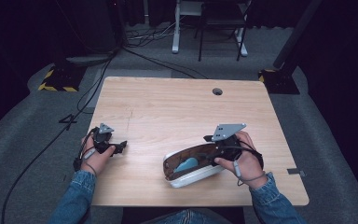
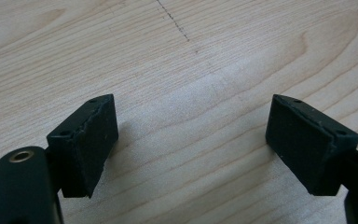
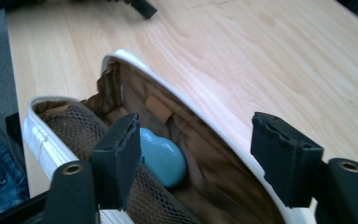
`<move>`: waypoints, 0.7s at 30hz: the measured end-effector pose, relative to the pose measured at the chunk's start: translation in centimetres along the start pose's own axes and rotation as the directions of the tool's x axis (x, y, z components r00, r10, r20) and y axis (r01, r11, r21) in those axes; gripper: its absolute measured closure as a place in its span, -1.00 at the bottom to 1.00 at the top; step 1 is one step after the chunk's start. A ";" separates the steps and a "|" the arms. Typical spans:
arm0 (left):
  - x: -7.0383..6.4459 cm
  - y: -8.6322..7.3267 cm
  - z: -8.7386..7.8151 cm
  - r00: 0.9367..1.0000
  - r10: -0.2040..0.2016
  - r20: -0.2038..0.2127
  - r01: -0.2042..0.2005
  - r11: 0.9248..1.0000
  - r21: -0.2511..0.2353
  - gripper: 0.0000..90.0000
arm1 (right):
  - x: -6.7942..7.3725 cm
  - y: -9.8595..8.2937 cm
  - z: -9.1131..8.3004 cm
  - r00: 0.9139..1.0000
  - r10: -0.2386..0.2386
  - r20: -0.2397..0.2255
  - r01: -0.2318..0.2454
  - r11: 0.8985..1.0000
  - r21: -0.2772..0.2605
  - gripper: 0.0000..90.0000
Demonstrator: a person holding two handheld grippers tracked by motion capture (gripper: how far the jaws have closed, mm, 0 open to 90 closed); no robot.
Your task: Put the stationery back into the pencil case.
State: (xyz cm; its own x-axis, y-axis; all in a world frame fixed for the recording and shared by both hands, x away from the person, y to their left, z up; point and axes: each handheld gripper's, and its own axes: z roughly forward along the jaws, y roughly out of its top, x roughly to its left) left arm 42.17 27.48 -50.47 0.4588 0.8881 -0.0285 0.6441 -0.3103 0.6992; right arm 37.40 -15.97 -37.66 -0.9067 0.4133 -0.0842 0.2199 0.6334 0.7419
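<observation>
A white pouch [image 1: 196,179] with brown lining lies unzipped near the table's front edge; its rim [image 3: 168,88] gapes. Inside it, on brown mesh, rests a light blue rounded object [image 1: 186,164] [image 3: 162,157]. My right gripper [image 1: 210,150] [image 3: 200,140] stands open at the pouch's right end, one jaw inside over the mesh and the other outside the far rim. At the left of the table my left gripper [image 1: 117,147] [image 2: 191,126] is open above bare wood, with nothing between its jaws.
The wooden table [image 1: 168,107] has a cable hole [image 1: 217,91] at the back right. Cables [image 1: 93,88] run over the grey floor to the left. A desk frame and chair legs [image 1: 209,32] stand beyond the far edge.
</observation>
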 end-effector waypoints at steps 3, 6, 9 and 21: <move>0.0 0.0 0.0 1.000 0.002 0.001 -0.002 1.000 0.001 -0.62 | -0.6 -0.3 -0.7 1.000 0.024 0.017 -0.024 1.000 -0.020 -0.33; 0.0 0.0 0.0 1.000 0.000 0.001 0.000 1.000 0.000 -0.62 | -1.2 -0.8 -1.4 0.998 0.054 0.042 -0.052 0.998 -0.043 -0.42; 0.0 0.1 0.0 1.000 0.006 0.001 -0.006 1.000 0.003 -0.63 | -1.9 -1.3 -2.1 0.994 0.085 0.062 -0.081 0.995 -0.059 -0.48; 0.0 0.1 0.1 1.000 0.000 0.003 0.000 1.000 0.002 -0.63 | -5.3 -4.1 -4.0 0.975 0.179 0.129 -0.170 0.982 -0.081 -0.62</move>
State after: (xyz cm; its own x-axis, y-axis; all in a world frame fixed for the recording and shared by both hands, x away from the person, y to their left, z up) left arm 42.36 27.39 -50.47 0.4606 0.8871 -0.0306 0.6455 -0.3111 0.6976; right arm 39.85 -23.40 -37.61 -0.7987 0.6008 -0.0348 0.3407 0.4990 0.7968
